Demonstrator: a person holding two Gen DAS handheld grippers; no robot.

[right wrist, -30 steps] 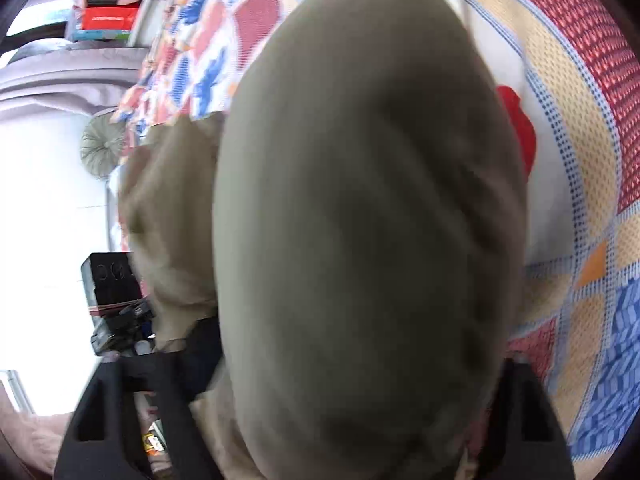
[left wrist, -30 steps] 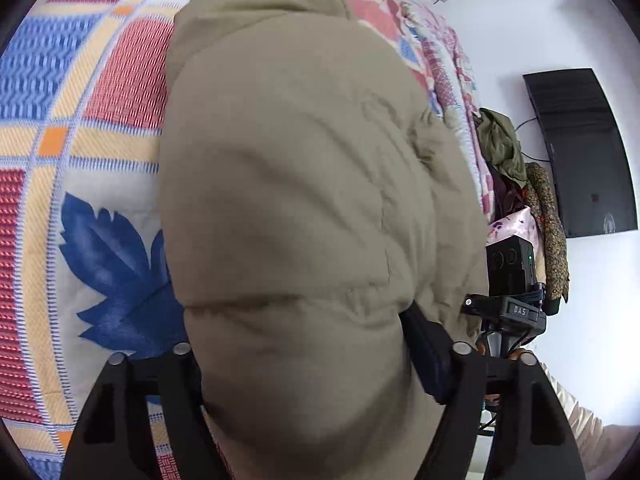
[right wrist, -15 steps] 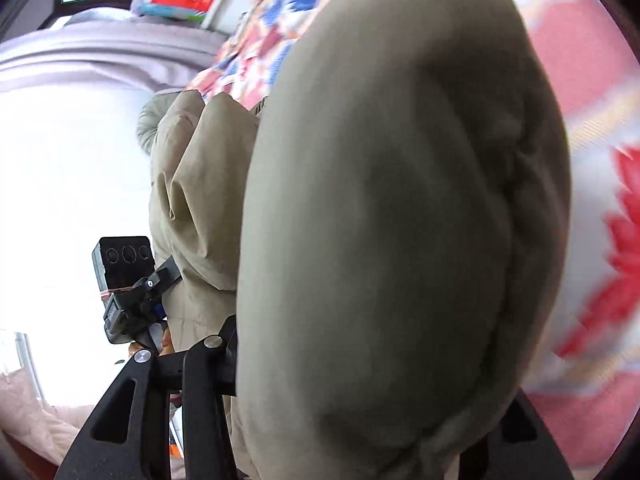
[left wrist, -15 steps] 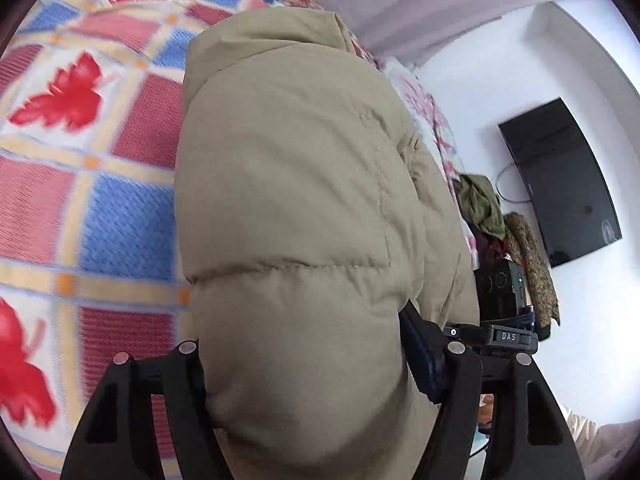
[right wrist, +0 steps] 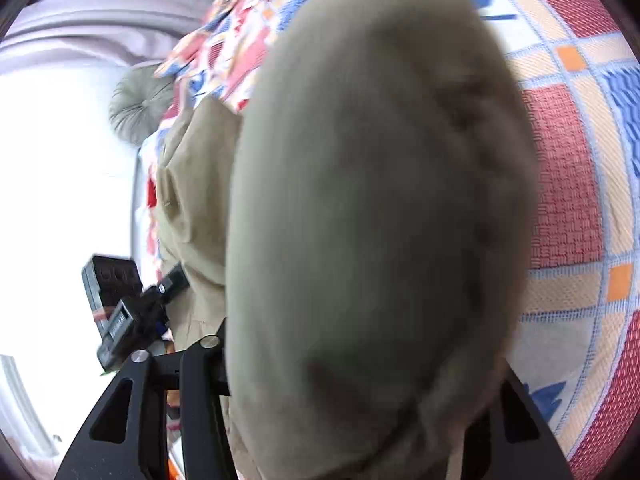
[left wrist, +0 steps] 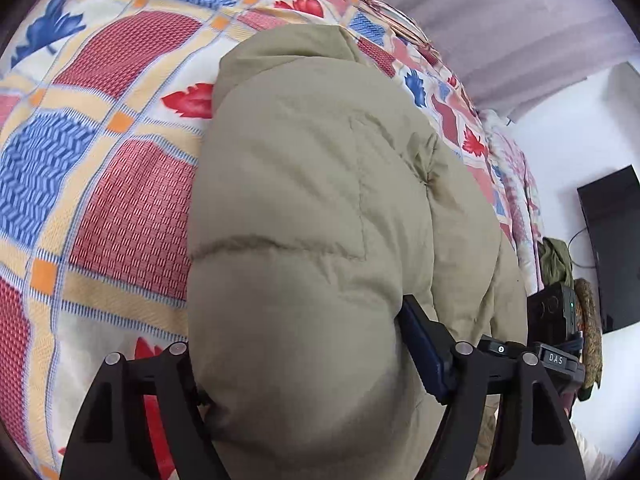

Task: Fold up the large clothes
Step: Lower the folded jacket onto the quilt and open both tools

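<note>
Two grippers hold one beige puffer jacket [left wrist: 304, 216] above the bed [left wrist: 120, 184]. Left gripper [left wrist: 320, 372] and right gripper [right wrist: 360, 380]: jaws pinching thick padded folds, both easing wider. Judged light, soft, springy, slippery shell; grip deep at quilted seams, not loose bulges. Patterned bedspread beneath. Room: curtain [left wrist: 500, 20], wall-mounted screen [left wrist: 612, 248], round cushion [right wrist: 140, 104].

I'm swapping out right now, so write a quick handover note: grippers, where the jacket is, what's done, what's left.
Left gripper: jaws opening, puffy khaki jacket bulging between the fingers.
Right gripper: jaws opening too, another fold of the jacket between them.
Jacket: bunched up, carried over the patterned bedspread, one end trailing on it.
Done: jacket gathered by both grippers.
Left: lay it down, then probably flatten and finish folding.
</note>
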